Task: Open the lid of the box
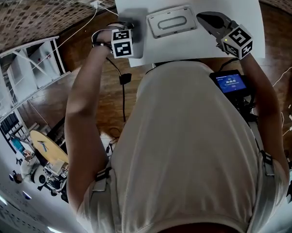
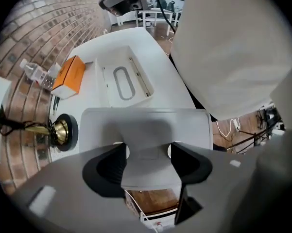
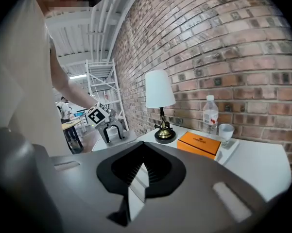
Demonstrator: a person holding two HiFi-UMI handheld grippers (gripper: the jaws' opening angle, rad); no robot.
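**Item: box, lid off — task close to complete**

Box [image 1: 189, 14]: shallow, pale, with an oval recess showing inside. It lies uncovered on the white tabletop [image 1: 233, 4], about midway along the near edge.

Lid [image 2: 146, 125]: grey slab, just left of the box at the tabletop's near-left corner, apart from the box. It appears to rest flat there.

Left gripper [image 2: 146, 154]: jaws set wide, pinching a narrow part of the lid between the pads.

Right gripper [image 1: 202, 17]: just right of the box above the tabletop, jaws pressed together with nothing in them.

Also present, toward the far edge: lamp [image 3: 160, 96], orange carton [image 3: 200, 143], water bottle [image 3: 210, 113], cup [image 3: 225, 131].

Status, as judged: the opening itself looks done. What is left is to let go of the lid and draw clear.
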